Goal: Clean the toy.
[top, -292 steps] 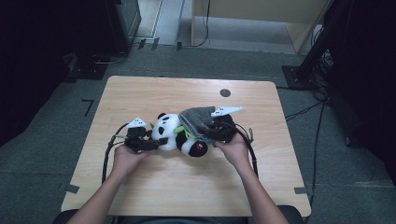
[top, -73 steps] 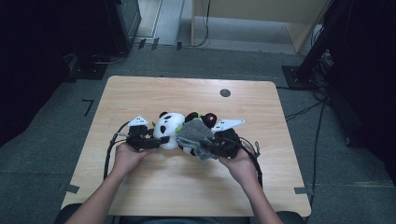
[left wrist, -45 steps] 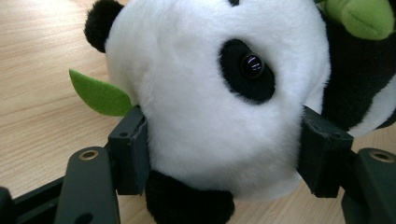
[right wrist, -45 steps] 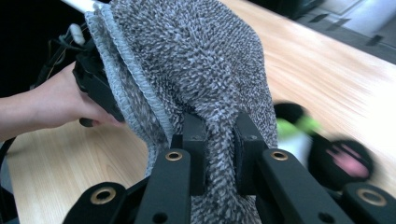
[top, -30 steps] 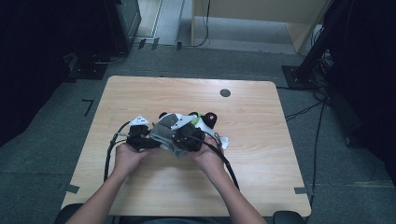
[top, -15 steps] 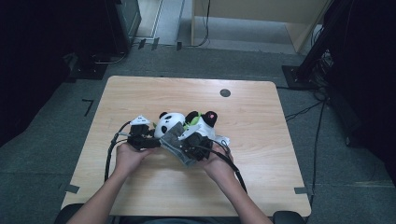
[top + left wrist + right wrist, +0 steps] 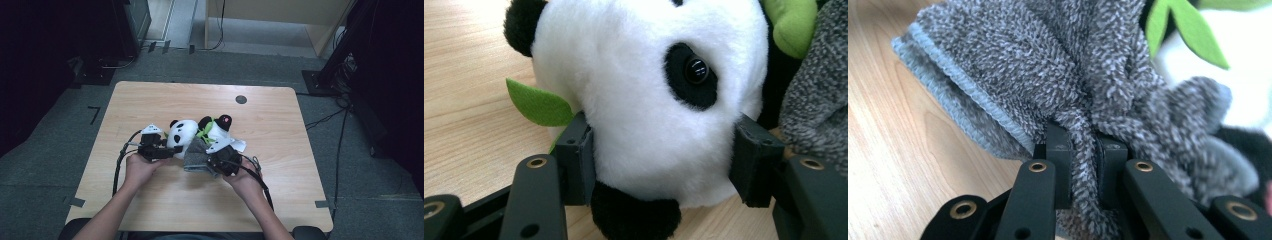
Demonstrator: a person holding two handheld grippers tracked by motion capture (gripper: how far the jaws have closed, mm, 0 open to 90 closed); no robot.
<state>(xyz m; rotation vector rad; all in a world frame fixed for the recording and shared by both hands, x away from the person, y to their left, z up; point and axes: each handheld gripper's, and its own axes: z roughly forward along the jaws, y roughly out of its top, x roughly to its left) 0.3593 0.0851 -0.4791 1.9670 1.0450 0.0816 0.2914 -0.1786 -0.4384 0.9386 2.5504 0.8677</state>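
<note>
My right claw (image 7: 1082,165) pinches the grey towel (image 7: 1048,75), hiding the panda's body at 1 o'clock; my left claw (image 7: 664,160) clamps the panda's head (image 7: 649,100).

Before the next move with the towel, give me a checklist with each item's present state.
1. Left claw pads pressed on both sides of the panda plush: ok.
2. Right claw pinching a fold of the grey towel: ok.
3. Panda plush resting on the wooden table: ok.
4. Towel against the plush, ready to wipe: ok, the left gripper view has it beside the head.
5. Towel free of the plush's green leaf: cannot tell.
</note>
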